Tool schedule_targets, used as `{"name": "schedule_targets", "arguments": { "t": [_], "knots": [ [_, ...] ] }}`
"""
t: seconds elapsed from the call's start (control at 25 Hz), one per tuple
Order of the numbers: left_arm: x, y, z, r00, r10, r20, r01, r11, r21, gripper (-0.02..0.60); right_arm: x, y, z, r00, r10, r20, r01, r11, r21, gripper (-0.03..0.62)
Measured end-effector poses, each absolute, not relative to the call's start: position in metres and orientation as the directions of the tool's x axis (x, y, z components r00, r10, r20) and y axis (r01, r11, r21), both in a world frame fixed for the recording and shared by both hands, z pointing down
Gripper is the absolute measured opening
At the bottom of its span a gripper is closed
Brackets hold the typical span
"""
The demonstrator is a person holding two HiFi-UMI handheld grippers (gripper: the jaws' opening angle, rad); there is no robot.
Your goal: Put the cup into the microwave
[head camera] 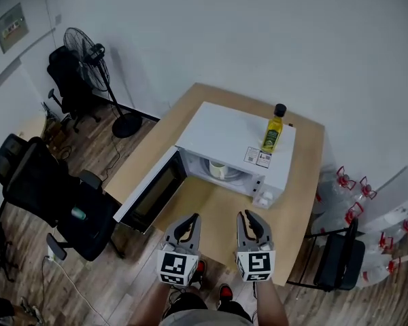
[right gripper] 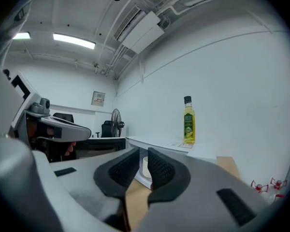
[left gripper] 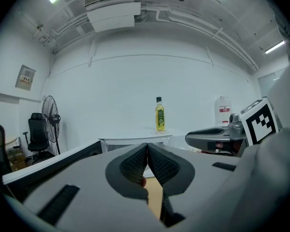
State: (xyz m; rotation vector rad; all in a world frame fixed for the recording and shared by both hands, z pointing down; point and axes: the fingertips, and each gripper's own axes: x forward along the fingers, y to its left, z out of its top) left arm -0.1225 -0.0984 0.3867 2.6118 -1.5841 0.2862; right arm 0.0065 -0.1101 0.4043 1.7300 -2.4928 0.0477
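Note:
A pale cup [head camera: 217, 170] stands inside the white microwave [head camera: 224, 131], whose door [head camera: 151, 192] hangs open to the left. Both grippers hover side by side over the table's near edge, in front of the opening and apart from the oven. My left gripper [head camera: 188, 226] [left gripper: 147, 146] is shut, pads touching, with nothing in them. My right gripper [head camera: 251, 224] [right gripper: 143, 151] keeps a narrow gap between its pads and holds nothing. Through that gap the cup [right gripper: 145, 166] shows far off inside the oven.
A yellow oil bottle [head camera: 273, 130] [right gripper: 189, 122] stands on the microwave's top. The wooden table [head camera: 306, 182] meets the wall at the back. Black office chairs [head camera: 27, 175] and a fan [head camera: 88, 53] are at the left. Water jugs [head camera: 353, 195] and a dark chair [head camera: 336, 257] are at the right.

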Motion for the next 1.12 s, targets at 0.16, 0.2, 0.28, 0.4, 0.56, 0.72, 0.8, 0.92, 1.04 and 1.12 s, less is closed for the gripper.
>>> {"name": "schedule_targets", "arguments": {
  "t": [0.16,0.2,0.28,0.4,0.56,0.72,0.8,0.92,1.04,1.12],
  "knots": [
    [-0.113,-0.069,0.382,0.441,-0.877,0.19,-0.89,-0.455,-0.034,0.025,0.018,-0.079,0.395,-0.353,-0.931,0.091,-0.932,0.358,0.052,0.047],
    [-0.111,-0.061,0.381,0.44,-0.878,0.188,-0.891,-0.453,-0.034,0.025,0.02,-0.071,0.393,-0.354,-0.931,0.091,-0.932,0.36,0.053,0.043],
    [-0.108,-0.045,0.38,0.436,-0.881,0.185,-0.893,-0.449,-0.032,0.025,0.024,-0.054,0.39,-0.359,-0.929,0.091,-0.93,0.364,0.055,0.038],
    [-0.103,-0.026,0.379,0.428,-0.885,0.182,-0.897,-0.441,-0.033,0.025,0.028,-0.034,0.389,-0.37,-0.925,0.09,-0.925,0.375,0.055,0.029],
    [-0.097,-0.005,0.38,0.422,-0.888,0.184,-0.9,-0.435,-0.035,0.025,0.033,-0.013,0.392,-0.382,-0.92,0.09,-0.92,0.388,0.056,0.025],
    [-0.094,0.01,0.379,0.416,-0.891,0.18,-0.902,-0.43,-0.043,0.025,0.04,0.001,0.392,-0.381,-0.92,0.093,-0.92,0.387,0.057,0.021],
    [-0.094,0.014,0.378,0.412,-0.894,0.177,-0.904,-0.426,-0.046,0.025,0.041,0.005,0.39,-0.383,-0.92,0.089,-0.92,0.388,0.055,0.02],
    [-0.093,0.018,0.376,0.409,-0.896,0.173,-0.905,-0.422,-0.05,0.025,0.042,0.008,0.388,-0.391,-0.917,0.082,-0.917,0.396,0.052,0.018],
    [-0.092,0.019,0.376,0.408,-0.897,0.17,-0.905,-0.422,-0.054,0.025,0.042,0.009,0.387,-0.394,-0.916,0.079,-0.916,0.398,0.052,0.018],
    [-0.093,0.02,0.375,0.408,-0.897,0.169,-0.905,-0.422,-0.057,0.025,0.042,0.01,0.384,-0.391,-0.917,0.077,-0.917,0.396,0.052,0.018]
  ]
}}
